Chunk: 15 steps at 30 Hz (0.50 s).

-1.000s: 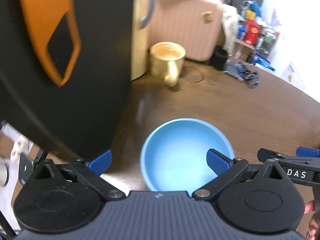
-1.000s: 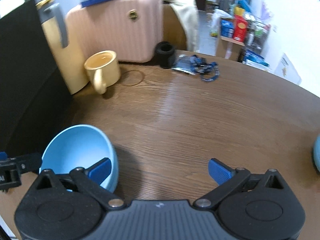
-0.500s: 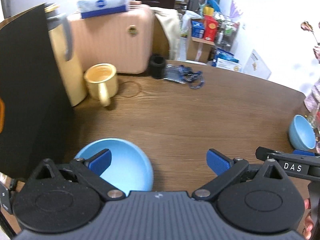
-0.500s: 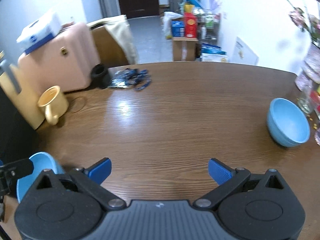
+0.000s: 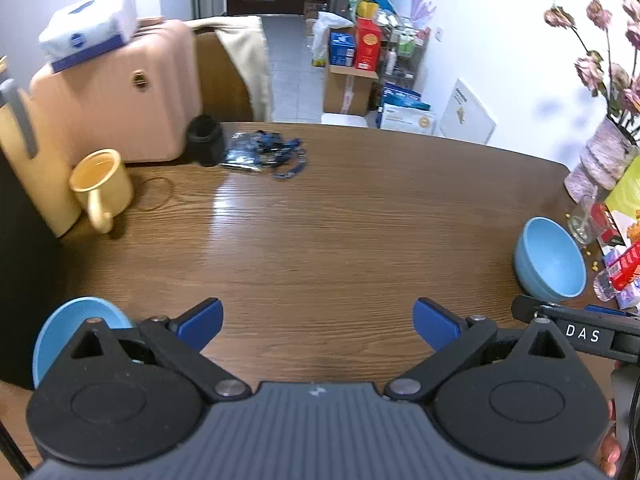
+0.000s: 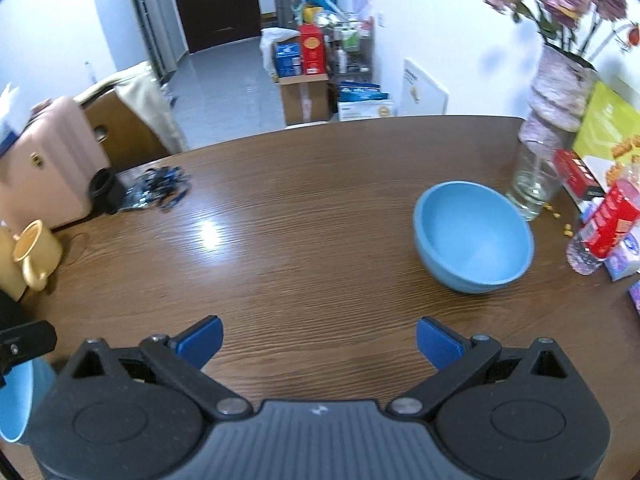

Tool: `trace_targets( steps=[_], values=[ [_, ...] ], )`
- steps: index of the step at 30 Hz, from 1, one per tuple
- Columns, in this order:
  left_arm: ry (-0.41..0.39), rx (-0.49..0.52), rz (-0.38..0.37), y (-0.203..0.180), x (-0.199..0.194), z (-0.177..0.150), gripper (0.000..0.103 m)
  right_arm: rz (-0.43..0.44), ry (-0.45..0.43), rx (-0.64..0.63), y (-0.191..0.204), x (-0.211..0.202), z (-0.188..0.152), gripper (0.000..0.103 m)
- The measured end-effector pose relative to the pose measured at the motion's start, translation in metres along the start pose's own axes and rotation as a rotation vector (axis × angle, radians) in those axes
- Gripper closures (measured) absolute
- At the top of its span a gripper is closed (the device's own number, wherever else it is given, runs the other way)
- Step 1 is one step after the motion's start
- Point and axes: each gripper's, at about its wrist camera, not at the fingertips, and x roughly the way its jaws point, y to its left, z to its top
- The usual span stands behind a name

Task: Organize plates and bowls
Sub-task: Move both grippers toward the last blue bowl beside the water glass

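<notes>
Both wrist views have swung rightward since a second ago: the blue bowl that then sat centred between the left gripper's fingers now lies at the near left edge of the wooden table, and a second bowl has come into sight on the right. The left gripper hangs over bare wood with its blue-padded fingers spread wide apart, gripping nothing. The near-left blue bowl is partly hidden behind that gripper's left linkage; in the right wrist view only a sliver of it shows at the lower left corner. The right gripper is likewise spread wide and empty, over open tabletop. The far-right blue bowl stands upright and empty on the table, ahead and to the right of the right gripper, just beside a clear drinking glass. Behind the glass stands a vase of dried flowers, with colourful snack boxes at the right edge. On the far left of the table sit a yellow mug, a black cup, a tangle of blue lanyards and a pink suitcase with a tissue pack on top. The two bowls lie well apart, at opposite ends of the table.
</notes>
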Motion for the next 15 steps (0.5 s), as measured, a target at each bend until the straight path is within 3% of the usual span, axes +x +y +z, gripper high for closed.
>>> trace_targets(
  steps=[15],
  values=[
    [0.028,0.046,-0.031,-0.112,0.046,0.023,0.000,-0.039,0.002,0.086,-0.116,0.033,0.036,0.000]
  ],
)
